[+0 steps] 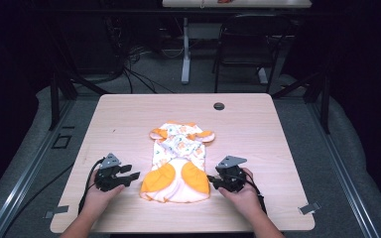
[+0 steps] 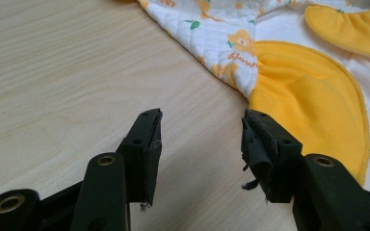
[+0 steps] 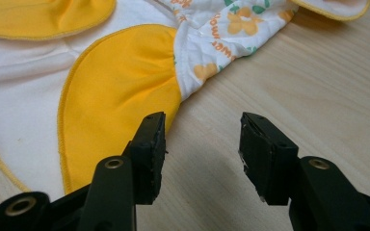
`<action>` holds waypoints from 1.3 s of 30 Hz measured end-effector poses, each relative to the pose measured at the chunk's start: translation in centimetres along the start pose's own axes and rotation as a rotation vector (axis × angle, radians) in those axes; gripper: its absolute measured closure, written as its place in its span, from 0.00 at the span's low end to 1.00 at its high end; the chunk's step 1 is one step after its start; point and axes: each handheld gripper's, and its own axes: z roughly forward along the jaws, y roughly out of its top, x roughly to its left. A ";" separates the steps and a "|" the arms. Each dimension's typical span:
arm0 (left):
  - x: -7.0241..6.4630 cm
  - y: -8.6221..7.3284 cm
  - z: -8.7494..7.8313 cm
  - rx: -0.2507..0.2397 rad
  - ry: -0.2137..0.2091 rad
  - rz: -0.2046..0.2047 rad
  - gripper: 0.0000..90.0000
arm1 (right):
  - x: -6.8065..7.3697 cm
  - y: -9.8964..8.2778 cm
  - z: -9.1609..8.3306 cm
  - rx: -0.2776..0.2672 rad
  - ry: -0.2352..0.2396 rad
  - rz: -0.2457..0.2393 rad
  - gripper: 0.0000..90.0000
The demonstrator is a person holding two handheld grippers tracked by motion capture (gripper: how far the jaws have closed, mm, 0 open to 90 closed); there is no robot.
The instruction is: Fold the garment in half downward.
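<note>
We flank the white-and-orange printed baby garment near the worktop's front edge, left gripper and right gripper wide open, empty; gripping its lower corners seems next.

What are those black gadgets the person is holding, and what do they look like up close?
They are two hand-held grippers. The left gripper and right gripper are both black, each topped by a grey three-cornered plate and trailing a black cable. Up close, each has two blocky black jaws on arms with brass-coloured rivets. The left one's jaw pads look a little frayed. The forearms are bare, with no sleeves showing.
</note>
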 end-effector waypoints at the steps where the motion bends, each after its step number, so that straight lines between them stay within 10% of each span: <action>1: 0.0 0.0 0.1 0.005 0.001 0.004 0.55 | 0.0 0.0 0.0 0.000 0.000 0.000 0.57; 15: 0.0 0.5 0.6 0.052 -0.010 0.000 0.69 | -0.7 0.7 0.3 0.020 0.043 0.025 0.69; 24: -1.2 3.1 3.3 0.080 -0.056 0.069 0.98 | -0.5 2.9 2.2 0.075 0.069 -0.031 0.96; 39: -2.7 3.8 6.0 0.096 -0.072 0.104 1.00 | 0.5 3.7 4.4 0.084 0.098 -0.051 0.99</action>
